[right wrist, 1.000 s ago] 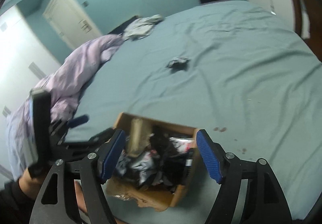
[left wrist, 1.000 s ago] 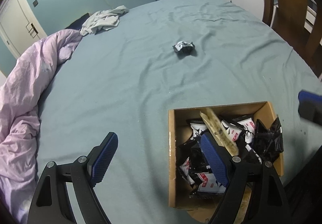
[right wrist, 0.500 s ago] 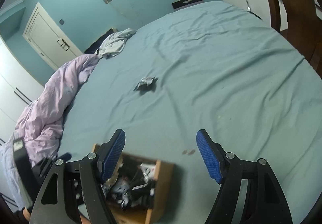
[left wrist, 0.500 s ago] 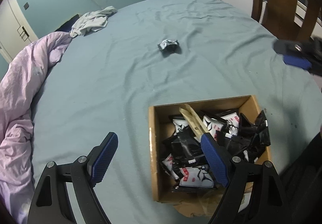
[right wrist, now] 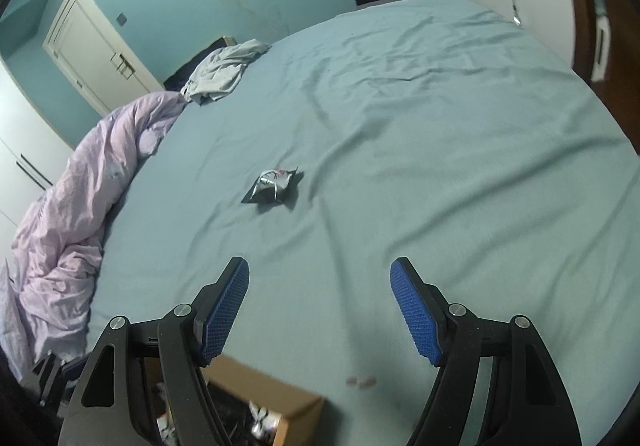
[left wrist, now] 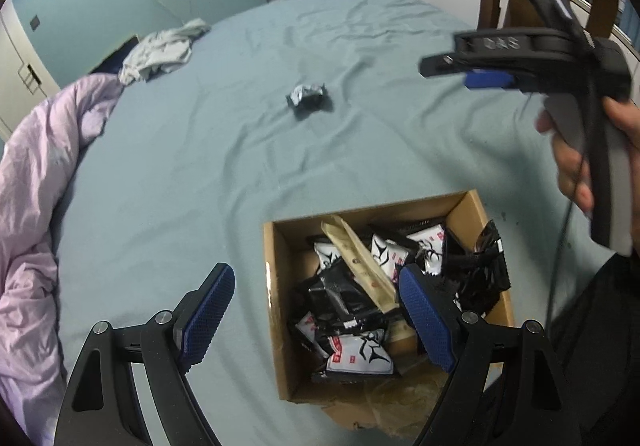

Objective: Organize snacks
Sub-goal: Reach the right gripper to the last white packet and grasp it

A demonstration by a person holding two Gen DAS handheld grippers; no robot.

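Figure: two wrist views over a bed (right wrist: 440, 125), one snack left to gather.

Left view. I hold the left gripper (left wrist: 316, 310) above the near-left corner of the box (left wrist: 276, 286), which rests on the bed's sheet at its near edge. Its fingers (left wrist: 208, 310) stand wide apart with nothing between them; one pad hangs over bare sheet, the other over the packets (left wrist: 360, 354) piled in the box. I judge that I keep it here as a standby beside the box, since nothing needs steadying yet. A tan stick pack (left wrist: 356, 262) lies slantwise on the dark packets.

The lone packet (left wrist: 308, 98) lies mid-bed, well apart from the box. It is the task's remaining thing, so far as these views show.

Right view. I point the right gripper (right wrist: 320, 310) across the sheet toward that packet (right wrist: 276, 185), fingers (right wrist: 416, 318) apart at a middling gap and empty. I judge this gap is kept ready to straddle the crumpled packet, which looks soft and should crush a little under the pads.

What each view adds. Only the left view shows the box's contents and my right hand (left wrist: 576, 165) on its gripper's handle, raised at the right. Only the right view shows the packet squarely ahead between the fingers' lines; of the box (right wrist: 280, 406) it catches just a corner. Both show the duvet (right wrist: 72, 205) bunched along the bed's left side.
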